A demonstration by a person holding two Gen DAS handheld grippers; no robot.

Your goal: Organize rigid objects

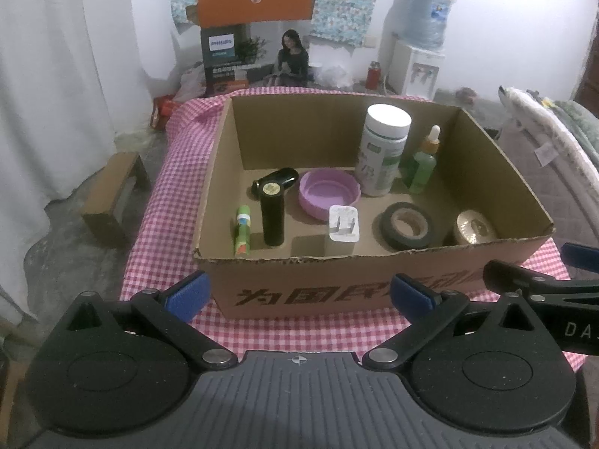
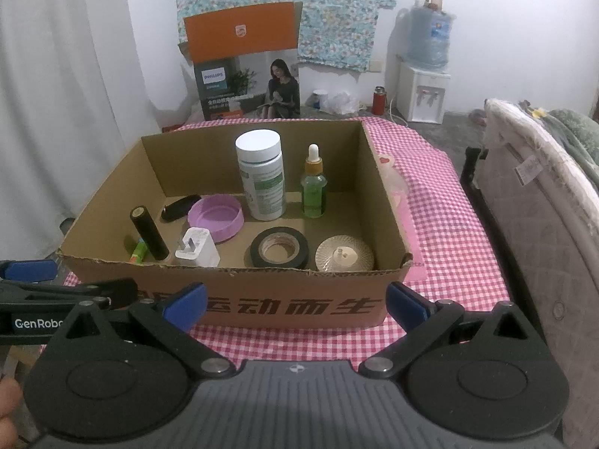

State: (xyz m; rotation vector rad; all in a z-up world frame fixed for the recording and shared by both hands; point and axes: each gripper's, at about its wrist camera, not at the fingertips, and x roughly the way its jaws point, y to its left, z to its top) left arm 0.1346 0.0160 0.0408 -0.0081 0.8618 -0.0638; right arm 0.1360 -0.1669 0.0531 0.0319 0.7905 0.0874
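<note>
The cardboard box (image 1: 374, 295) sits just beyond both empty, spread claws.

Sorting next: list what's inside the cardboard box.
Cardboard box holds white bottle, green dropper bottle, purple lid, two black cylinders, charger, black tape, gold disc. Green tube partly hidden.

Place: a home, a lived-in room
Signs: water dispenser (image 2: 423, 91) by the wall, mattress (image 2: 539, 202) on its side, white curtain (image 2: 63, 93), floral cloth (image 2: 337, 11) hung up
Counter: pink checked cloth (image 2: 441, 224)
</note>
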